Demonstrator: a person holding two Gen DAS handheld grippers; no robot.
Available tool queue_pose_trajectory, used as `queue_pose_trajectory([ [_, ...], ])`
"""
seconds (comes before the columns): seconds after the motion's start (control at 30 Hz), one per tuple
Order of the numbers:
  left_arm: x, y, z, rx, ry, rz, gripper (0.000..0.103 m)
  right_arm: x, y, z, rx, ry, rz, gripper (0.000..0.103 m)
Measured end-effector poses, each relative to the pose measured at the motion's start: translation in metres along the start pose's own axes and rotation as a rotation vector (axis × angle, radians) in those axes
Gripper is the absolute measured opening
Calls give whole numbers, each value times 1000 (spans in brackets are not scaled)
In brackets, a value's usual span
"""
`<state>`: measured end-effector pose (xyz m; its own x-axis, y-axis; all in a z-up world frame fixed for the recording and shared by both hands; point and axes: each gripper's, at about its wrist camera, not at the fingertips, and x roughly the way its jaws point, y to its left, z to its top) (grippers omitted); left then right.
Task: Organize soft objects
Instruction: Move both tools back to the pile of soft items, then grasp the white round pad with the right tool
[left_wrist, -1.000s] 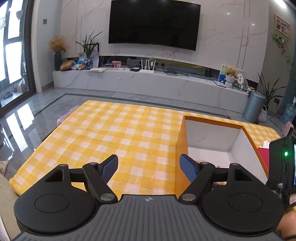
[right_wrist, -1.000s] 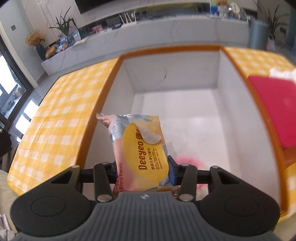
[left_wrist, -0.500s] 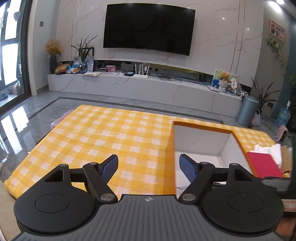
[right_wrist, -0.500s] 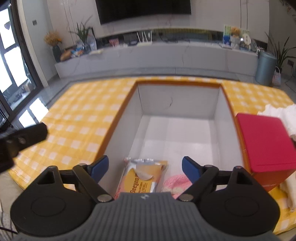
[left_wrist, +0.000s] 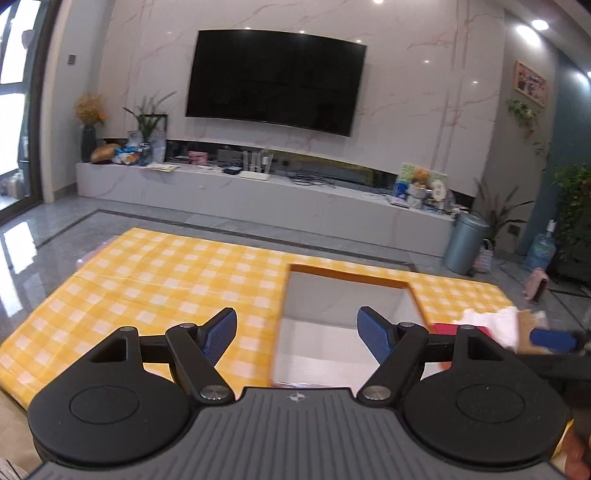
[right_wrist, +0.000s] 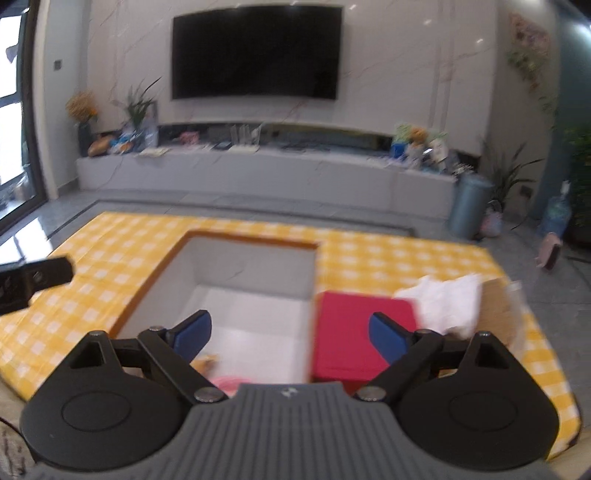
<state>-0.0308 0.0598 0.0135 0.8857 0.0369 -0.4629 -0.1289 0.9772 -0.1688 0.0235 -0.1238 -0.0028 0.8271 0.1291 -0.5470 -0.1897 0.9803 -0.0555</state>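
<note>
Right wrist view: my right tool (right_wrist: 290, 334) has just spread, empty, above the box (right_wrist: 236, 273); left tool (left_wrist: 297, 334) spread too.

No readable text, label or brand anywhere; small emblems on gripper housings illegible.

A wide black flat-screen television (left_wrist: 275, 81) hangs on a white marble-veined wall (left_wrist: 424, 92). Below it runs a long low pale-grey media bench (left_wrist: 258, 195) cluttered with small items, a dark vase of yellow dried flowers (left_wrist: 88, 125) at its left end. A round grey-blue lidded bin (left_wrist: 465, 243) stands on the glossy grey tiled floor (left_wrist: 44, 240). Daylight enters through a dark-framed window (left_wrist: 14, 110) on the left; recessed ceiling spotlights (left_wrist: 539, 24) glow above.
</note>
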Motion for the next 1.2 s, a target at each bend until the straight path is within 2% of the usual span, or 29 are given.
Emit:
queue_pose_trajectory([
  [0.2, -25, -35, 2, 33, -47, -123, 88, -40, -54, 5, -37, -90, -151, 95],
  [0.43, -31, -97, -1, 133, -42, -141, 89, -72, -123, -9, -21, -101, -333, 96],
  [0.57, -16, -133, -15, 188, -15, -168, 89, -70, -161, -25, 37, -81, -369, 96],
  [0.67, 3, -162, -30, 242, 30, -199, 89, -54, -190, -41, 114, -37, -363, 96],
  [0.77, 16, -187, -51, 306, 47, -243, 89, -30, -214, -61, 234, 15, -305, 96],
  [0.87, 35, -203, -68, 376, 61, -251, 89, 4, -240, -83, 457, 96, -220, 96],
  [0.97, 54, -214, -81, 379, 63, -276, 89, 46, -255, -109, 693, 178, -139, 96],
  [1.03, 70, -216, -88, 372, 104, -293, 89, 71, -252, -120, 789, 233, -152, 96],
  [1.1, 81, -213, -93, 344, 147, -295, 89, 94, -244, -127, 792, 283, -177, 96],
  [1.2, 90, -205, -98, 319, 187, -289, 89, 115, -236, -133, 782, 308, -234, 96],
])
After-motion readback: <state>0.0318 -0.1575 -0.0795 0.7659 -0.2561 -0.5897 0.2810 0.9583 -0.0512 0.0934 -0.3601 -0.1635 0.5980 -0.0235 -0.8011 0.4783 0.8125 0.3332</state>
